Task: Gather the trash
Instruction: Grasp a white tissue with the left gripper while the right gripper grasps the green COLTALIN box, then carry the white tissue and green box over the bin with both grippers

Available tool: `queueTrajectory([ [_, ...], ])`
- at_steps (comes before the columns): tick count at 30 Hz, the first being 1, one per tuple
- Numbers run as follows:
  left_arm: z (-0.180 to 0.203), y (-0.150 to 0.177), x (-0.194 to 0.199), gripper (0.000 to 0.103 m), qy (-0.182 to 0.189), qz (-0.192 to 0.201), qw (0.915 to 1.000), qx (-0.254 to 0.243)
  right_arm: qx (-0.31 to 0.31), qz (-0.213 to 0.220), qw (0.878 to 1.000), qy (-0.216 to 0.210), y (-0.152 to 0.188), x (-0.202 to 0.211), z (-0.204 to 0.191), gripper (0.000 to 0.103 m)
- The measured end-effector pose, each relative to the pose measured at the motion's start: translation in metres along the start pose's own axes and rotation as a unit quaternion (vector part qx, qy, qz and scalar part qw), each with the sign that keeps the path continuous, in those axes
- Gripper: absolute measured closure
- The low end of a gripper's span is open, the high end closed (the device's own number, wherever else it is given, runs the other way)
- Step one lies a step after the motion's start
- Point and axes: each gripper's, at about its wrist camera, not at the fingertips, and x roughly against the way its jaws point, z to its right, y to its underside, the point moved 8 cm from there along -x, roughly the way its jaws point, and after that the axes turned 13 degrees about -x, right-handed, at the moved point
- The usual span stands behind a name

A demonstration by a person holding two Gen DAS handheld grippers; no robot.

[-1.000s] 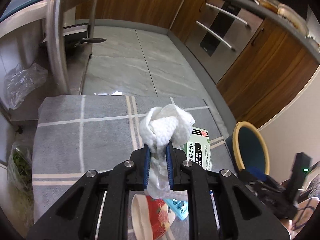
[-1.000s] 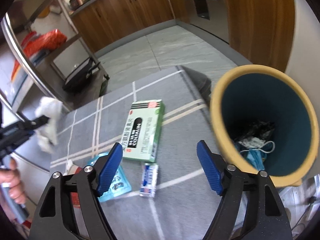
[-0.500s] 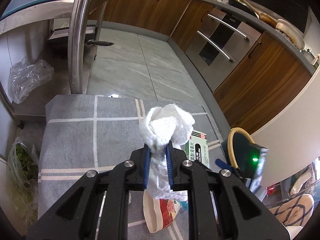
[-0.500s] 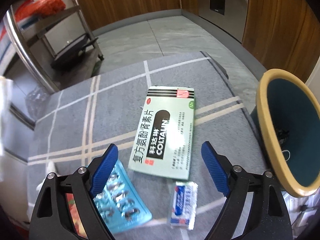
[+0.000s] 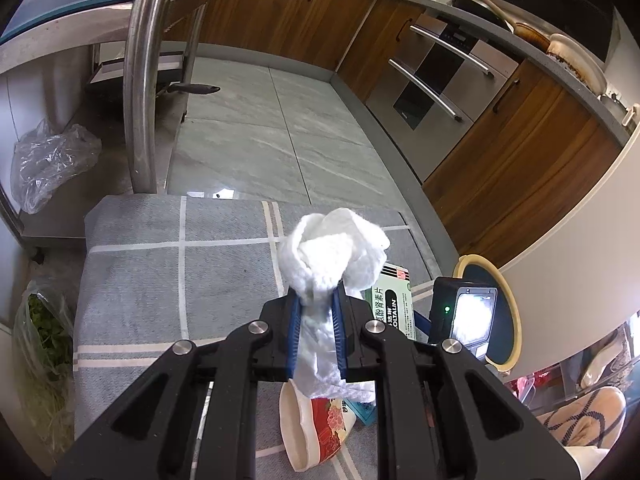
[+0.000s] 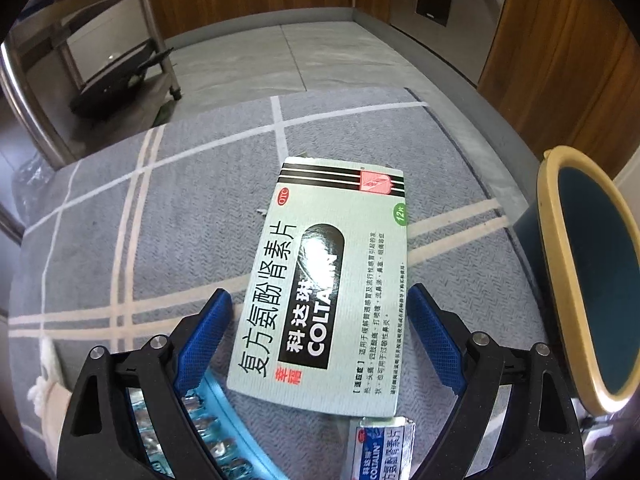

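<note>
My left gripper [image 5: 316, 320] is shut on a crumpled white tissue [image 5: 332, 252], held up over the grey checked cloth [image 5: 224, 264]. In the right wrist view the jaws of my right gripper [image 6: 319, 292] are opening, low over a pale green medicine box [image 6: 332, 280] that lies flat on the cloth between the blue pads, untouched. A blue blister pack [image 6: 208, 424] lies under the left finger, a small sachet [image 6: 380, 452] just behind the box. A tipped paper cup [image 5: 316, 432] lies below the tissue. The yellow-rimmed teal bin [image 6: 560, 260] stands at the cloth's right edge.
A steel table leg [image 5: 140, 80] and low shelf stand at the cloth's far left, with a clear plastic bag [image 5: 48, 164] beside them. A bag of greens [image 5: 40, 332] sits left of the cloth. Wooden cabinets and an oven [image 5: 432, 80] line the tiled floor beyond.
My right gripper has swung left from the bin and sunk over the green box, its jaws widening. The left gripper still grips the tissue and has shifted only a little.
</note>
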Motion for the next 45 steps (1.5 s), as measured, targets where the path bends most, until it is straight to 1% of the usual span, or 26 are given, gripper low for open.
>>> queueTrajectory([
  [3, 0.002, 0.0, -0.003, 0.09, 0.0, -0.004, 1.0, -0.003, 0.007, 0.001, 1.0, -0.004, 0.0, 0.0, 0.0, 0.015],
  [4, 0.003, 0.0, -0.004, 0.09, 0.0, -0.004, 1.0, -0.002, 0.01, 0.002, 1.0, -0.006, -0.001, -0.001, 0.0, 0.017],
  [5, 0.003, 0.0, -0.004, 0.09, 0.0, -0.004, 1.0, -0.003, 0.014, 0.004, 1.0, -0.01, 0.0, 0.001, -0.001, 0.024],
  [6, 0.004, 0.0, -0.004, 0.09, -0.001, -0.004, 1.0, -0.003, 0.015, 0.004, 1.0, -0.013, -0.001, 0.002, -0.002, 0.026],
  [9, 0.004, -0.001, -0.005, 0.09, -0.002, -0.004, 1.0, -0.003, 0.013, -0.002, 0.999, -0.033, 0.0, 0.005, -0.003, 0.028],
  [13, 0.006, -0.002, -0.004, 0.09, -0.004, -0.002, 1.0, -0.005, 0.008, 0.004, 0.999, -0.054, -0.004, 0.016, -0.003, 0.029],
  [18, 0.012, -0.004, -0.005, 0.09, -0.004, 0.001, 0.9999, -0.011, -0.003, 0.016, 0.997, -0.078, -0.011, 0.039, 0.004, 0.029],
  [22, 0.019, -0.006, -0.009, 0.09, -0.006, 0.001, 0.9998, -0.019, -0.014, 0.027, 0.995, -0.092, -0.017, 0.059, 0.016, 0.029],
  [29, 0.037, -0.011, -0.013, 0.09, 0.002, 0.006, 0.9997, -0.026, -0.024, 0.05, 0.992, -0.114, -0.027, 0.099, 0.042, 0.029],
  [37, 0.072, -0.02, -0.012, 0.09, 0.025, 0.019, 0.9987, -0.041, -0.035, 0.072, 0.988, -0.13, -0.035, 0.142, 0.075, 0.029],
  [45, 0.106, -0.018, -0.022, 0.09, 0.039, 0.013, 0.9971, -0.064, -0.043, 0.092, 0.987, -0.128, -0.036, 0.168, 0.109, 0.029],
])
